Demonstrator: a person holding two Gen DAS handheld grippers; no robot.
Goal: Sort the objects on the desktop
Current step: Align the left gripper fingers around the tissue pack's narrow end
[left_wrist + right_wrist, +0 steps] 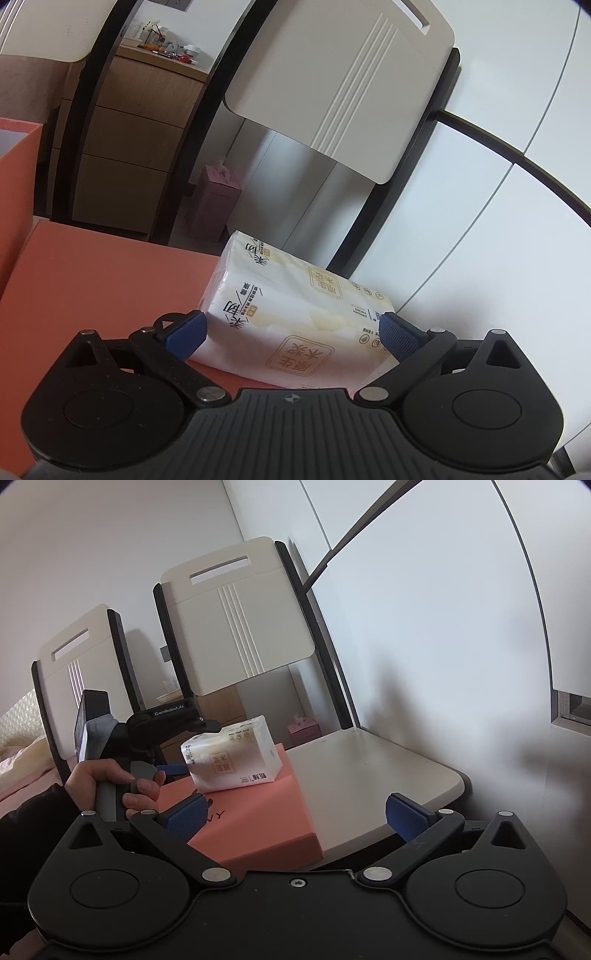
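The left claw [293, 334] is spread wide, its blue pads [186, 334] flanking the near end of a white tissue pack [295, 306], seemingly touching but not squeezing. The pack lies flat on a coral box lid [103, 288], directly ahead of that claw. The right claw [295, 818] is released and empty, hovering over the lid's near corner and the pale desk [369, 775]. Beyond stand two cream chair backs [236, 616].
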